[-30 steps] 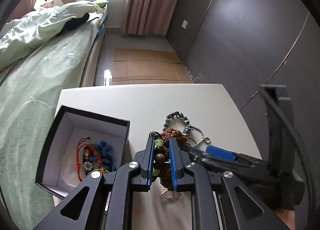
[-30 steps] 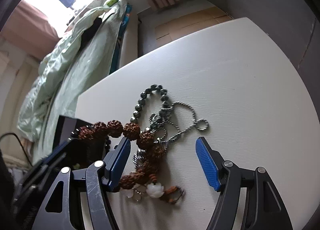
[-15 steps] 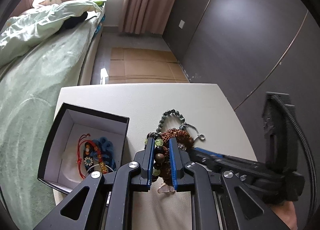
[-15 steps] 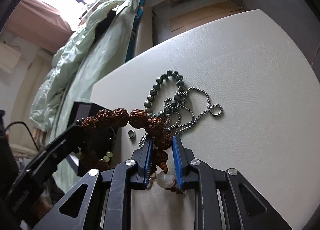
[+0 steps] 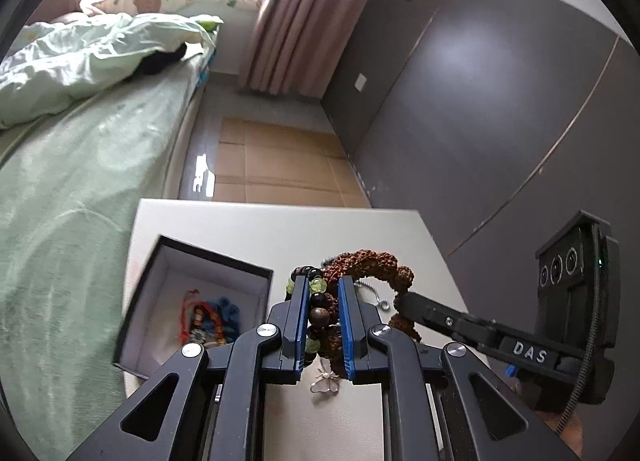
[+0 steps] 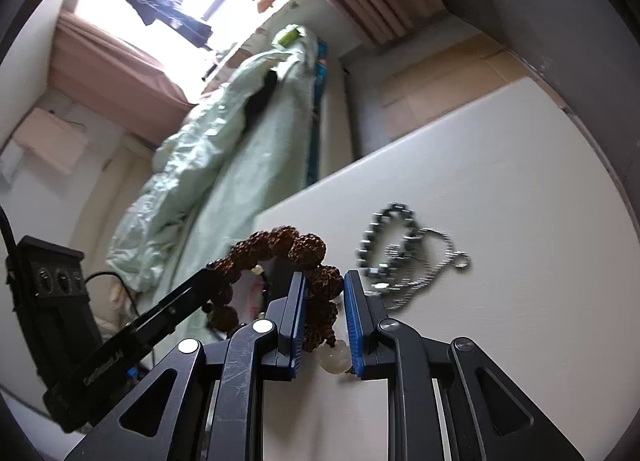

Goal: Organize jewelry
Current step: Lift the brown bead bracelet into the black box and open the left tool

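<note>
Spanning both jaws: brown bead bracelet (image 6: 296, 249)

Brown beads (image 6: 316, 281), blk box (image 5: 168, 245)

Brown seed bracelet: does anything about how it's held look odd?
Yes. Both grippers are shut on the brown seed bracelet at once: the right gripper pinches one side, the left gripper the other along with a dark bead bracelet. They look tangled together above the table.

- Brown rudraksha bead bracelet (image 6: 298, 249): lifted off the table, arched, white bead hanging low.
- Dark-and-green bead bracelet (image 5: 316, 303): raised beside the box.
- Grey bead bracelet (image 6: 394, 235) and silver chain (image 6: 436, 261): tangled, flat mid-table.
- Black jewelry box (image 5: 212, 257): open, white-lined, at the table's left edge, holding red cord bracelet (image 5: 192, 315) and blue bracelet (image 5: 230, 311).
</note>
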Action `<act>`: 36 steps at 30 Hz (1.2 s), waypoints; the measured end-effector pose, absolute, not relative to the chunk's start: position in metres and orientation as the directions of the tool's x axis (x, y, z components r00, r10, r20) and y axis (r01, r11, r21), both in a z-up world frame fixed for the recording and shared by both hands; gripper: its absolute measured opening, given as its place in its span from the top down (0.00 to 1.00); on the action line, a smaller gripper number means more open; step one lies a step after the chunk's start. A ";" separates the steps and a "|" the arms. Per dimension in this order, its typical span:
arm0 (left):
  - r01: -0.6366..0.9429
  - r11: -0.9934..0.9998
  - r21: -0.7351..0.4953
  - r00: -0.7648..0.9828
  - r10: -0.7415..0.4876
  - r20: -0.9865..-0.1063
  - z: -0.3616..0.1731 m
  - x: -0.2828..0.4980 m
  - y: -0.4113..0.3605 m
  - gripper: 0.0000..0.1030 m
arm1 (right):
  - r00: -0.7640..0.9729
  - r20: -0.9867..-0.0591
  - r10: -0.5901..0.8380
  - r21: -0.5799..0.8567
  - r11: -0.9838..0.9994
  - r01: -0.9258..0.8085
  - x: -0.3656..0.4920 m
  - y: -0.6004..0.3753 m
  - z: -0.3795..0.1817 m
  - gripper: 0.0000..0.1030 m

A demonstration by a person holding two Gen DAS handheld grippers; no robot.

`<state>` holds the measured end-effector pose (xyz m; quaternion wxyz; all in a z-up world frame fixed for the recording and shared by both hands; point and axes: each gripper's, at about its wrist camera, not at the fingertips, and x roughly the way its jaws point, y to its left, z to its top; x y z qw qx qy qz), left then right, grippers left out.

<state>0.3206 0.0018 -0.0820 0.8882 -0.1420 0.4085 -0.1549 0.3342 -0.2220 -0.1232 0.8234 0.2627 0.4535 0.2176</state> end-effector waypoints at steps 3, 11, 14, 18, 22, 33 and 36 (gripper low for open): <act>0.143 0.911 -0.386 0.640 -0.383 -0.667 -0.075 0.317 0.013 0.85 | 0.495 -0.602 0.626 0.643 0.748 -0.164 0.331 -0.209 -0.113 0.81; 0.093 0.914 -0.396 0.678 -0.350 -0.647 -0.067 0.308 0.047 0.85 | 0.475 -0.553 0.684 0.675 0.702 -0.226 0.328 -0.178 -0.112 0.81; 0.078 0.915 -0.395 0.685 -0.337 -0.646 -0.066 0.306 0.057 0.85 | 0.469 -0.539 0.700 0.687 0.687 -0.238 0.333 -0.166 -0.116 0.81; 0.058 0.915 -0.399 0.689 -0.326 -0.647 -0.067 0.303 0.070 0.85 | 0.467 -0.527 0.710 0.694 0.677 -0.246 0.341 -0.151 -0.121 0.81; 0.043 0.916 -0.399 0.692 -0.315 -0.650 -0.069 0.303 0.079 0.85 | 0.462 -0.533 0.709 0.697 0.677 -0.235 0.348 -0.140 -0.126 0.80; 0.070 0.919 -0.389 0.638 -0.341 -0.690 -0.085 0.317 0.065 0.92 | 0.474 -0.575 0.667 0.669 0.717 -0.196 0.348 -0.149 -0.128 0.61; 0.067 0.930 -0.362 0.611 -0.325 -0.722 -0.089 0.321 0.059 0.88 | 0.479 -0.595 0.645 0.655 0.735 -0.177 0.345 -0.158 -0.127 0.61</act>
